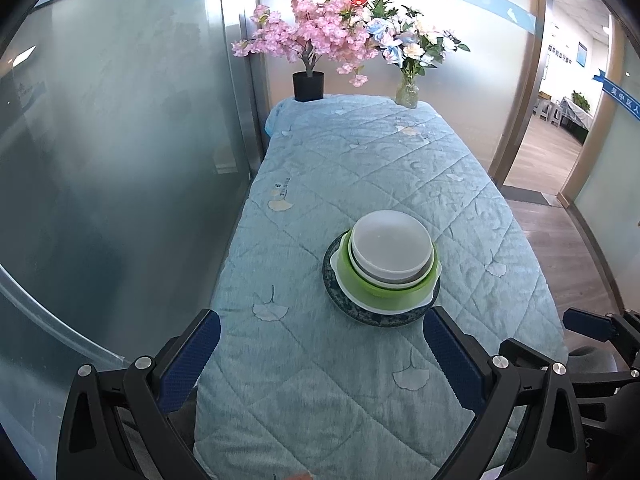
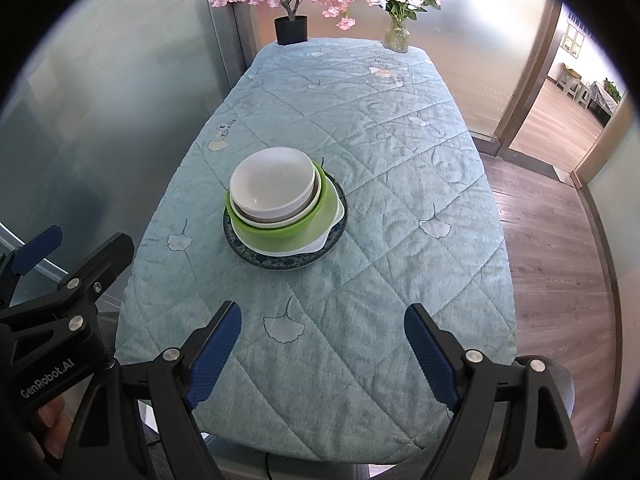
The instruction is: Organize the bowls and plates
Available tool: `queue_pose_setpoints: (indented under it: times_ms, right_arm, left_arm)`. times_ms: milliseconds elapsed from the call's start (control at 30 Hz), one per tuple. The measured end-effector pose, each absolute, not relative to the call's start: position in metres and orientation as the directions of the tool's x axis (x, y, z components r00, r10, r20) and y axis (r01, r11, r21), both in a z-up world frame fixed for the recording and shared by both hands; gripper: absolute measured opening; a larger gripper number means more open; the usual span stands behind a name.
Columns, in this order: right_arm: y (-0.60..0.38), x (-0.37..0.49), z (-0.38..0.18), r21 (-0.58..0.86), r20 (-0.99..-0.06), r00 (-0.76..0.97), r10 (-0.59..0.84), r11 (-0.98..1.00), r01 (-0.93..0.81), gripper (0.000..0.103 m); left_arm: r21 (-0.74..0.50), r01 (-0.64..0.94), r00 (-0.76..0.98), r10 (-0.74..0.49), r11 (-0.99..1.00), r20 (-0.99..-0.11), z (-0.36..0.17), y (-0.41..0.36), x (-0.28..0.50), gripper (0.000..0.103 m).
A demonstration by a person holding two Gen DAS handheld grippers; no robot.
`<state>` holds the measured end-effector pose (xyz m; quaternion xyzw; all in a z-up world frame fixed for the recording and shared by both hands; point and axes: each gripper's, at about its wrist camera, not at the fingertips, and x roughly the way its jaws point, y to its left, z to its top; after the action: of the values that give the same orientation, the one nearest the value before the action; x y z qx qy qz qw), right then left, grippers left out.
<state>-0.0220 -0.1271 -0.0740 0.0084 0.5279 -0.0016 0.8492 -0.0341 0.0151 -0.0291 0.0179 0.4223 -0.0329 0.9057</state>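
One stack of dishes stands mid-table: a blue patterned plate (image 1: pixel 344 305) at the bottom, a white dish (image 1: pixel 360 300) on it, a green bowl (image 1: pixel 380 291), then nested grey and white bowls with a white bowl (image 1: pixel 390 240) on top. The stack also shows in the right wrist view (image 2: pixel 272 184), with the blue plate (image 2: pixel 256 258) under it. My left gripper (image 1: pixel 320 332) is open and empty, just short of the stack. My right gripper (image 2: pixel 322 326) is open and empty, well back from it. The left gripper shows at the left edge of the right wrist view (image 2: pixel 60 272).
The table wears a light blue quilted cloth (image 2: pixel 360 160). A black pot with a pink blossom tree (image 1: pixel 308 86) and a glass vase of flowers (image 1: pixel 407 94) stand at the far end. A glass wall is on the left, wooden floor (image 2: pixel 552 240) and a doorway on the right.
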Motion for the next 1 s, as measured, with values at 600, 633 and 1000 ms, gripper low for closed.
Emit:
queue_pose_setpoints:
  times_ms: [600,633,1000]
  right_arm:
    - [-0.130,-0.029,-0.081,0.019,-0.902,0.432,0.019,1.000,-0.005,0.084]
    - [-0.129,-0.029,-0.082,0.017,-0.900,0.436,0.021,1.000,-0.012,0.084]
    - [-0.125,-0.028,-0.103,0.010,-0.897,0.441,0.016,1.000,-0.015,0.083]
  left_arm:
    - [0.002,0.116,0.622,-0.071,0.993,-0.780,-0.040,0.010,-0.034,0.102]
    - [0.005,0.114,0.621,-0.067,0.993,-0.781,-0.040,0.010,-0.035,0.102]
    - [-0.062,0.103,0.594,-0.111,0.993,-0.797,-0.063,0.022,-0.027,0.102]
